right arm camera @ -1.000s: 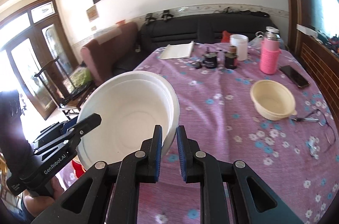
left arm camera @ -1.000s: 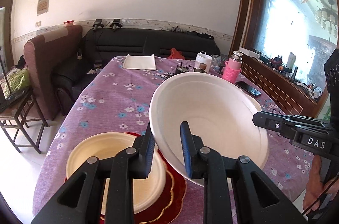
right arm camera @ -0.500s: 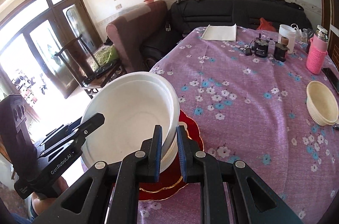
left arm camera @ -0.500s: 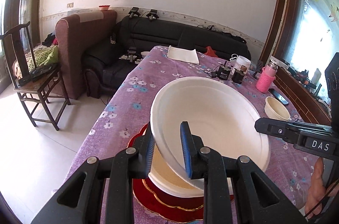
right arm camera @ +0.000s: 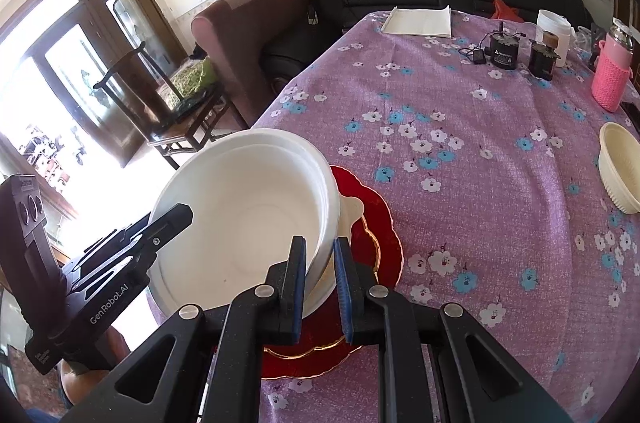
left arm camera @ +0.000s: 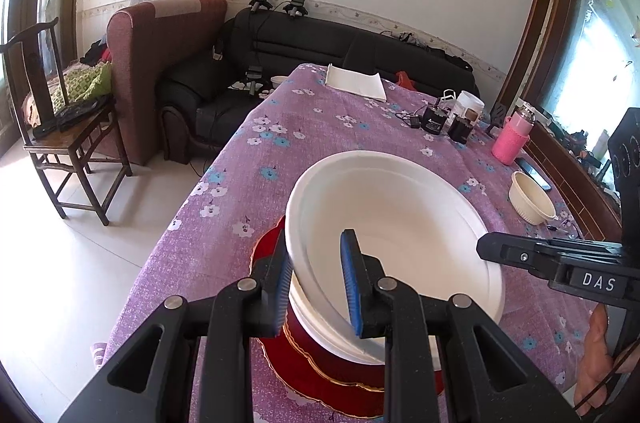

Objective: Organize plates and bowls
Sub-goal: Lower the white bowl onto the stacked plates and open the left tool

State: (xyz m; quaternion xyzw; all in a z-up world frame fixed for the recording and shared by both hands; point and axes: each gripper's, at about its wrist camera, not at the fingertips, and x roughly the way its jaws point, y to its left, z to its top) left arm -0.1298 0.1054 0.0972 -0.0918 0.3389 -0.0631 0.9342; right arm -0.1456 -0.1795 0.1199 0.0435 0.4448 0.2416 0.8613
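While both tongs pinch it, white bowl (left arm camera: 400,235) nests in cream bowl (right arm camera: 352,211).

Two pieces of lettering can be read. In the left wrist view, white capital letters "DAS" stand on the black side of the right tongs (left arm camera: 486,249), which reach in from the right edge of the picture. In the right wrist view, white lettering "GenRobot.AI" runs along the black arm of the left tongs (right arm camera: 182,215) at the lower left, with a smaller line of print below it too small to read. Two black devices (right arm camera: 505,50) on the counter (right arm camera: 500,183) carry white labels, also too small to read.
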